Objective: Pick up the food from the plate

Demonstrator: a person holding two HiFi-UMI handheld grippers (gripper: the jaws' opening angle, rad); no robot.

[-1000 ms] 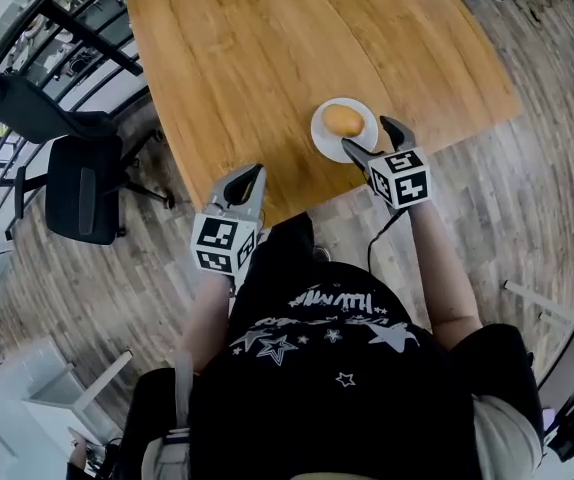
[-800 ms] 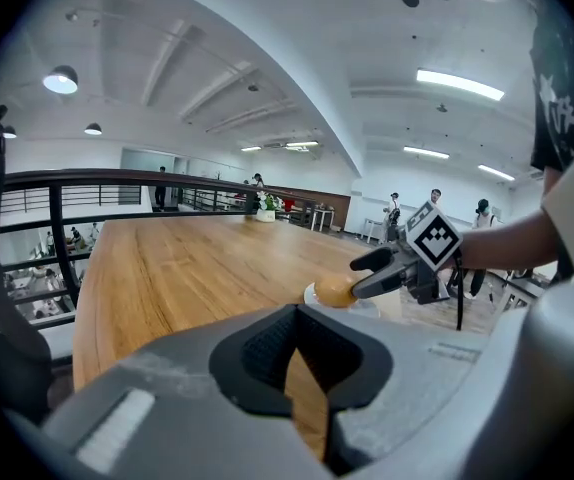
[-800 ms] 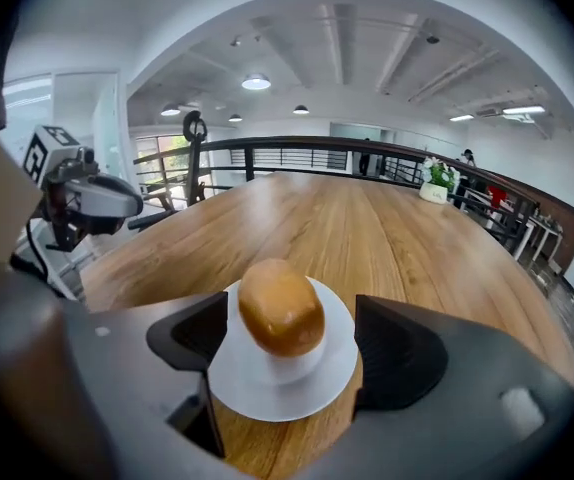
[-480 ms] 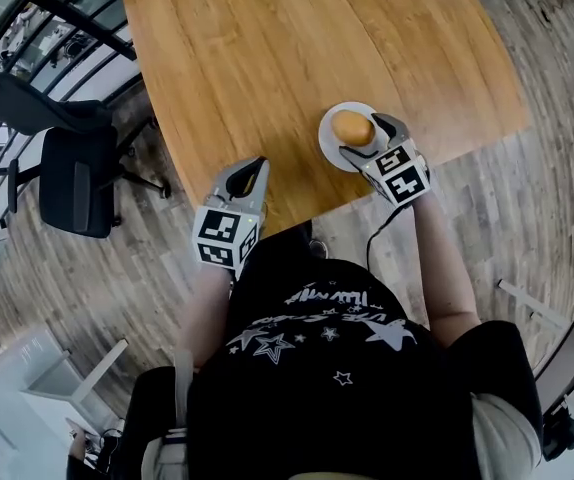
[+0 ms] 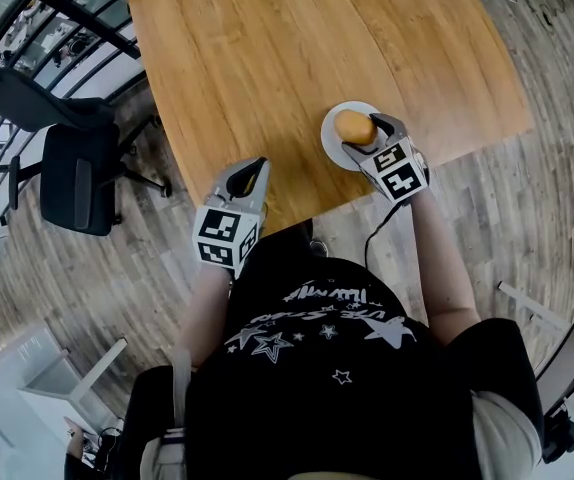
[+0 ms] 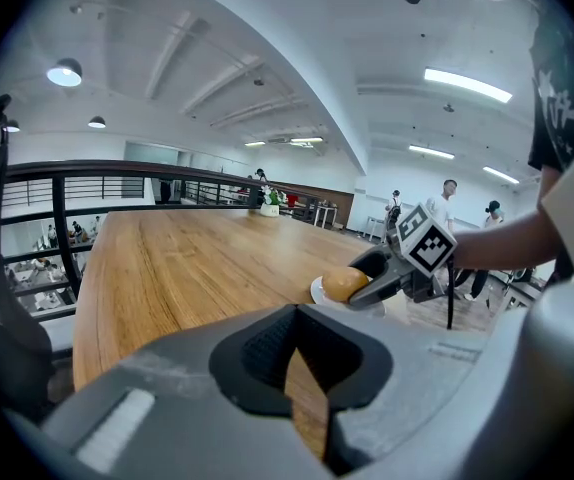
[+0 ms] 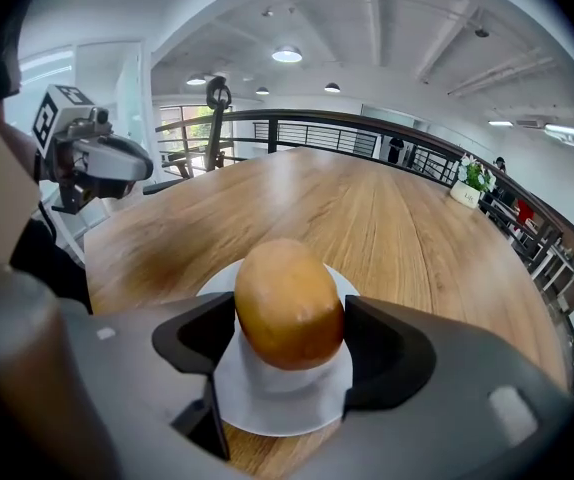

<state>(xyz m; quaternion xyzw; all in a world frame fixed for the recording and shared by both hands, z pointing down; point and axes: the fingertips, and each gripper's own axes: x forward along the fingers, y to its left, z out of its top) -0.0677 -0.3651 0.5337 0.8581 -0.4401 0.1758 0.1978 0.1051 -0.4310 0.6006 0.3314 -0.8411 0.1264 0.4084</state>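
Closing on the food, with the lift not yet made.
The right claw (image 5: 371, 136) has just been narrowing and now pinches the round brown food (image 7: 287, 298) on both sides. The food sits on the white plate (image 7: 267, 403), near the worktop (image 5: 267, 58) edge. The left claw (image 5: 247, 171), pressed together and empty, hovers well apart. What remains is raising the food clear.

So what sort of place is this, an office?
Probably an open-plan office or lab space: a big wooden table, a black office chair beside it, a dark railing along the edge, and strip lights on a white ceiling.
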